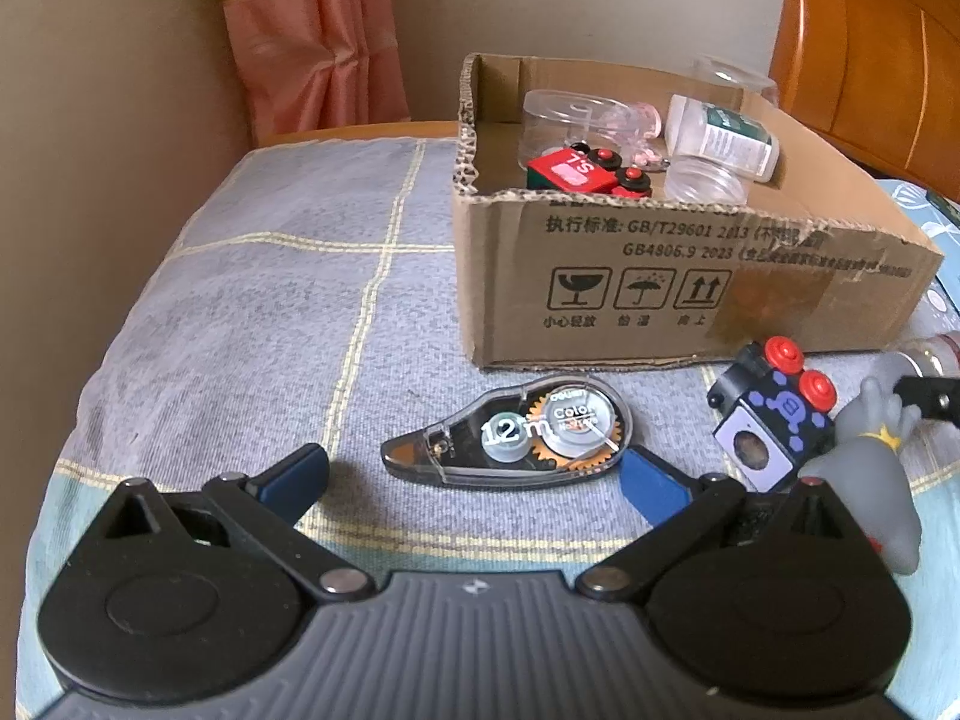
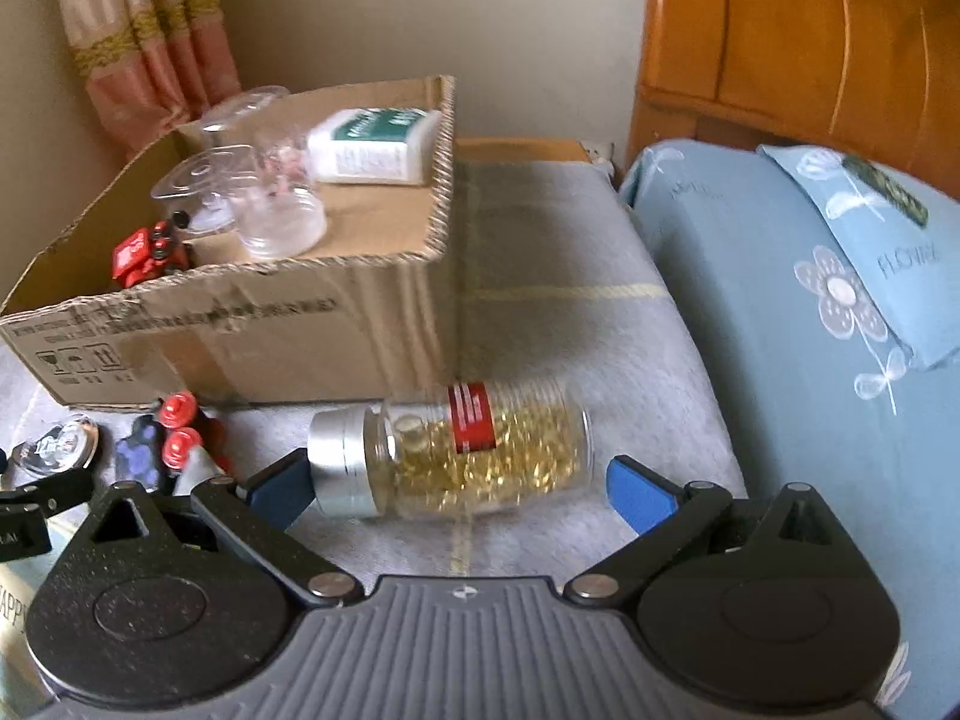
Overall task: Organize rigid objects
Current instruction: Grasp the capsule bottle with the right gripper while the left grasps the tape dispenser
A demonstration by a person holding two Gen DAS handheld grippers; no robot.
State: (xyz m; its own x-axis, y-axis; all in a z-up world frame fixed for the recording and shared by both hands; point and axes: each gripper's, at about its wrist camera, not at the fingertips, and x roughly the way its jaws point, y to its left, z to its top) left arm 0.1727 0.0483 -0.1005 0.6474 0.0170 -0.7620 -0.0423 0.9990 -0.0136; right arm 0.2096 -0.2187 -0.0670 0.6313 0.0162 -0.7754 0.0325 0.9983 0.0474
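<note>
A clear correction-tape dispenser lies on the grey checked cloth just ahead of my open left gripper, between its blue fingertips. To its right stand a black cube toy with red knobs and a grey figurine. In the right wrist view a clear bottle of yellow capsules with a silver cap lies on its side between the spread blue pads of my open right gripper. Behind both sits a cardboard box holding a red toy, clear jars and a white bottle.
A blue flowered pillow and an orange wooden headboard lie to the right. A pink curtain hangs at the back left. Open cloth stretches left of the box.
</note>
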